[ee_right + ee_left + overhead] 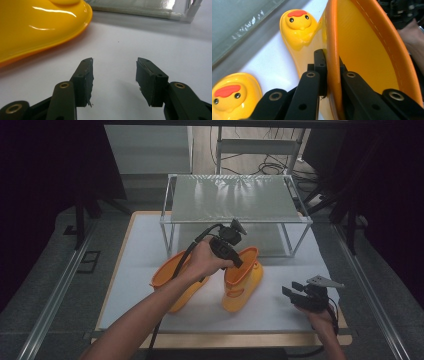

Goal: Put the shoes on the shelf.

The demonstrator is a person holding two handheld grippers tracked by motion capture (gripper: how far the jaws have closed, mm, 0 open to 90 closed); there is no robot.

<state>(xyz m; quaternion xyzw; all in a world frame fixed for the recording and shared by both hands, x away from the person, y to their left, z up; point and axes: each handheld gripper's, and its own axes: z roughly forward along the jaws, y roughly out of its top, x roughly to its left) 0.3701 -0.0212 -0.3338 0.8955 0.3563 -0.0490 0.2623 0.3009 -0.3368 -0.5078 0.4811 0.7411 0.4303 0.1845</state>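
Note:
Two glossy yellow boots with orange rims and duck faces on their toes stand on the white mat [135, 255]. The right boot [243, 282] is upright, and my left gripper [239, 262] is shut on its rim from above. In the left gripper view the jaws [330, 62] pinch the orange rim [332, 37], one inside and one outside, with the duck toe [298, 25] beyond. The left boot [172, 282] leans beside it; its toe [232, 96] shows low left. My right gripper [291, 288] hovers open near the front right, its jaws [115, 75] empty beside a boot [37, 27].
A low shelf with a frosted top and a white metal frame [235, 200] stands at the back of the mat, just behind the boots; its base [150, 10] shows ahead of the right gripper. The table's wooden front edge [225, 340] runs below.

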